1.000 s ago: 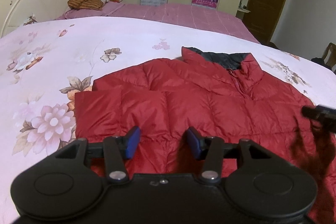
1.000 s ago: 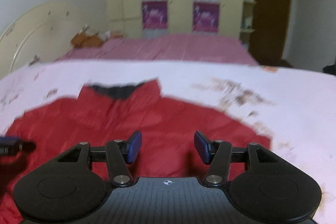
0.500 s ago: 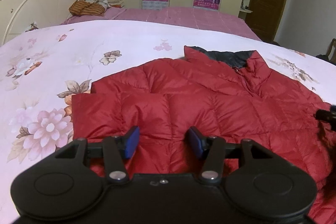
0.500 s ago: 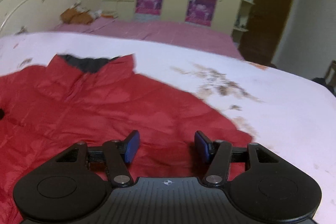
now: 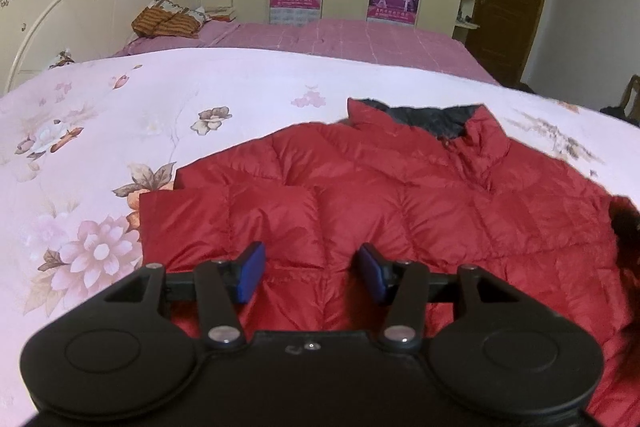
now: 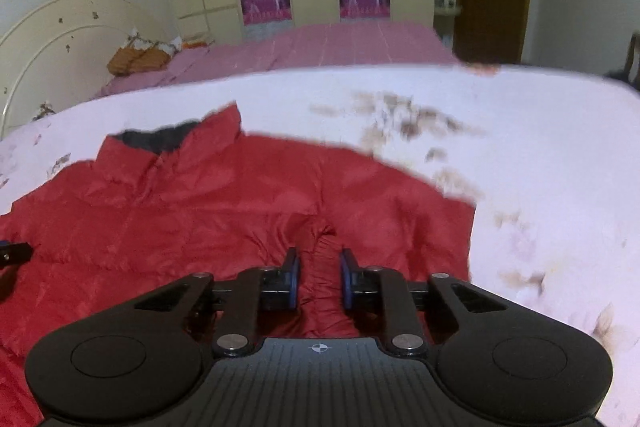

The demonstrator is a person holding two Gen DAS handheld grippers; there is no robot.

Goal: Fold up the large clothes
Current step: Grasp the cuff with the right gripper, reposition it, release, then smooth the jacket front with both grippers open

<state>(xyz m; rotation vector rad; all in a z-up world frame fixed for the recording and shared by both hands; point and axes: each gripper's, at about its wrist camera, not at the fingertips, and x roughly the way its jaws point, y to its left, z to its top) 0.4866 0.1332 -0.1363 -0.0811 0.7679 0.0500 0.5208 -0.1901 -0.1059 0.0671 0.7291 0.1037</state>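
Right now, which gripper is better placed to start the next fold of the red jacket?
Right. The right gripper has its pads pinched on a ridge of the red jacket near its right edge, ready to lift. The left gripper is open, gripping nothing.

right gripper (image 6: 319, 279) newly pinching red jacket (image 6: 224, 211)
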